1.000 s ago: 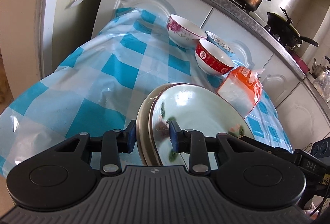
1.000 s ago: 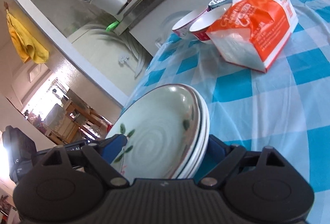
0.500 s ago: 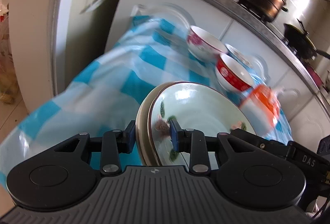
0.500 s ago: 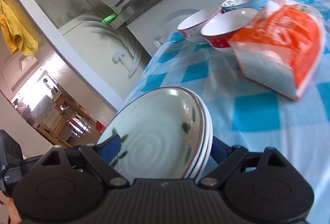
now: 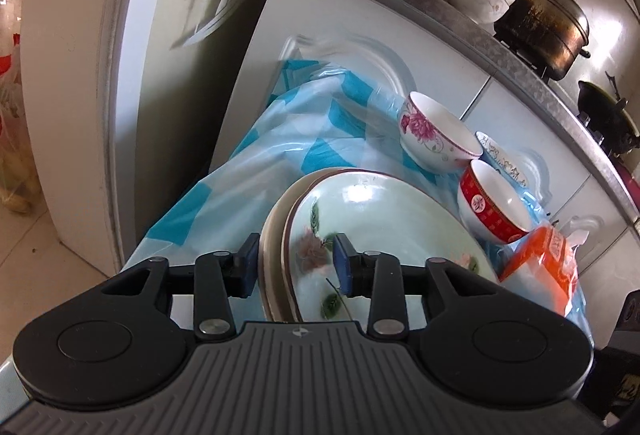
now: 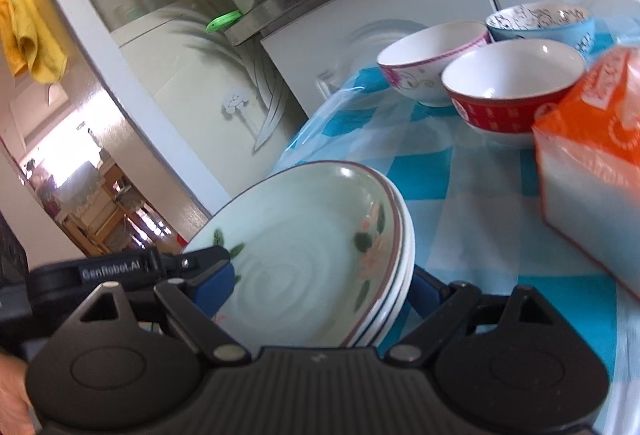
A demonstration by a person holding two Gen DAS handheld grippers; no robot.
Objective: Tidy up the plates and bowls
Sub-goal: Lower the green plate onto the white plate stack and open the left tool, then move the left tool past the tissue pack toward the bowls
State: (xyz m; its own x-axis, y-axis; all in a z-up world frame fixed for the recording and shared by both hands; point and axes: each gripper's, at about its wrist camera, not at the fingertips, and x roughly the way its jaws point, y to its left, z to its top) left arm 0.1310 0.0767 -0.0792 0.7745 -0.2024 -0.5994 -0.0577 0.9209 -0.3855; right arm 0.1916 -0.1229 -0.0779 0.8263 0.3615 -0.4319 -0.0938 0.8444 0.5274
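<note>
Both grippers grip one stack of plates [image 5: 384, 219] from opposite sides. Left gripper [image 5: 295, 267]: jaws pinching the stack's near rim, one blue pad under the bottom plate, the other on the face of the top plate. Right gripper [image 6: 320, 285]: jaws pinching the opposite rim of the same stack [image 6: 304, 255], one blue pad on the top plate's face, the other beneath the lowest plate. Top plate is pale green with a brown rim line and painted flowers and leaves; white plates lie nested below it. Stack is tilted and sits over the near end of the bench [image 5: 256, 171], which carries a blue-and-white checked plastic cloth; whether the stack touches the cloth cannot be told. Further along the bench: a white bowl with pink flowers [image 5: 438, 139], a red bowl [image 5: 494, 201] just beside it, and a blue bowl [image 6: 542, 21] behind those two, the three close together. An orange-and-white bag [image 6: 592, 171] lies just beside the red bowl. Behind the bench, white cabinet doors under a metal-edged counter; on that counter a dark lidded pot [image 5: 542, 23] and a black wok [image 5: 606, 111].
</note>
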